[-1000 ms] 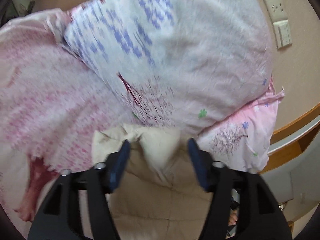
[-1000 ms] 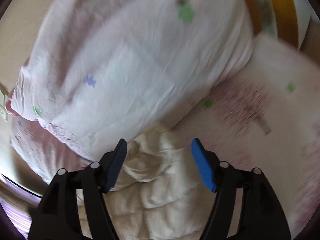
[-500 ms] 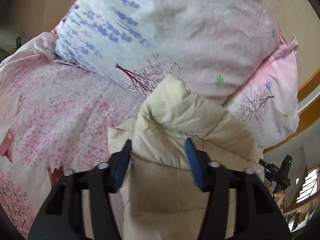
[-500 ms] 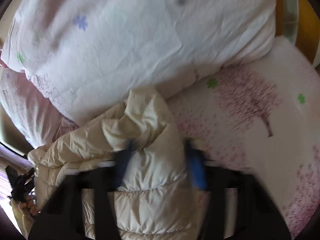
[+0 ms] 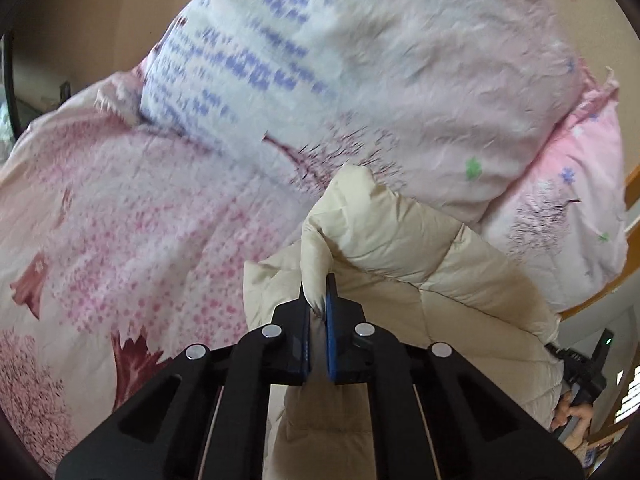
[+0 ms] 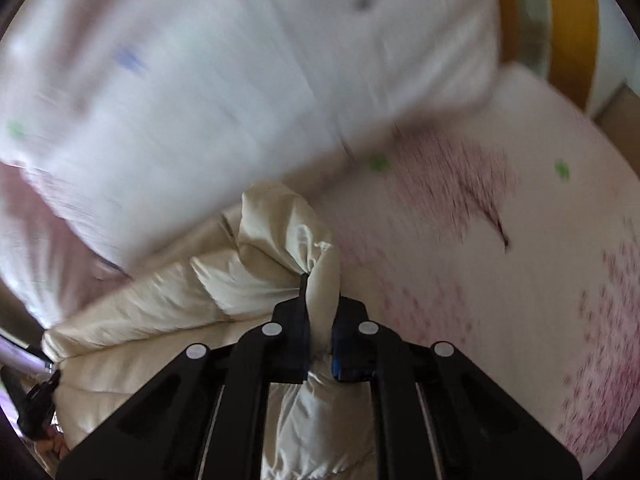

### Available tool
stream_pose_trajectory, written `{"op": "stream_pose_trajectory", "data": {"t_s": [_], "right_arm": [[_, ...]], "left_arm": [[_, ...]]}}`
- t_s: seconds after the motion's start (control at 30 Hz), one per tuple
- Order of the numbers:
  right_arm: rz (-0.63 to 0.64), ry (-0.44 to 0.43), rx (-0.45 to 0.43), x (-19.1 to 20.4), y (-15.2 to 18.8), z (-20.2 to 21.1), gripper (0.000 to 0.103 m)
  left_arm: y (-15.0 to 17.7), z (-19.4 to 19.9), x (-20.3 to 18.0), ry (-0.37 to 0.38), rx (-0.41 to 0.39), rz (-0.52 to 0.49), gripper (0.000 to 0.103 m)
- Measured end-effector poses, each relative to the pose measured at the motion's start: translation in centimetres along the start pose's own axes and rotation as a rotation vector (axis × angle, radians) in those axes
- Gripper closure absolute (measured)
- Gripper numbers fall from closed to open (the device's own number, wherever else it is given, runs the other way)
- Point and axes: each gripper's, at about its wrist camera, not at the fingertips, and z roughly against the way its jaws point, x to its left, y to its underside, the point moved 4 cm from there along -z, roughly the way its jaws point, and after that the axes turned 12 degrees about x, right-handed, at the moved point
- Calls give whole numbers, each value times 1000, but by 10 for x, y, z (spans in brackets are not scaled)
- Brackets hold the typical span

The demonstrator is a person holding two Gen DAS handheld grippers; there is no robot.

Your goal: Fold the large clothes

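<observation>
A cream quilted puffer jacket (image 5: 420,264) lies on a pink floral bed. My left gripper (image 5: 319,300) is shut on a pinched edge of the jacket and holds it raised above the bedspread. In the right wrist view the same jacket (image 6: 168,308) stretches away to the left. My right gripper (image 6: 320,300) is shut on another bunched edge of it. The rest of the jacket hangs below both grippers, partly hidden by them.
A large floral pillow (image 5: 380,64) lies just beyond the jacket and also shows in the right wrist view (image 6: 224,92). A pink pillow (image 5: 560,200) lies under it. The pink bedspread (image 5: 132,216) spreads left. A wooden bed frame (image 6: 568,28) stands at the far right.
Both grippers went from open over the jacket to shut on its edges. The jacket has been lifted off the bed in front of the pillow.
</observation>
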Motion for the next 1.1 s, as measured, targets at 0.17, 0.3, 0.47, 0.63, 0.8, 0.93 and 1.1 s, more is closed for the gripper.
{"op": "stream_pose_trajectory", "data": {"t_s": [0.17, 0.3, 0.47, 0.63, 0.8, 0.93, 1.1], "right_arm": [[39, 100, -9, 13, 2, 1, 83], [80, 78, -168, 21, 12, 42, 76], [204, -83, -128, 50, 21, 50, 74], [126, -59, 20, 58, 4, 3, 73], [44, -45, 92, 46, -10, -24, 66], [37, -52, 119, 42, -14, -26, 65], [157, -126, -15, 35, 25, 36, 63]], "left_arm": [[-4, -1, 5, 19, 25, 24, 98], [1, 25, 2, 23, -45, 7, 81], [6, 51, -30, 39, -189, -115, 56], [6, 7, -61, 36, -16, -164, 55], [-10, -25, -44, 13, 45, -41, 55], [-10, -31, -38, -6, 44, -22, 55], [22, 14, -29, 129, 30, -85, 55]]}}
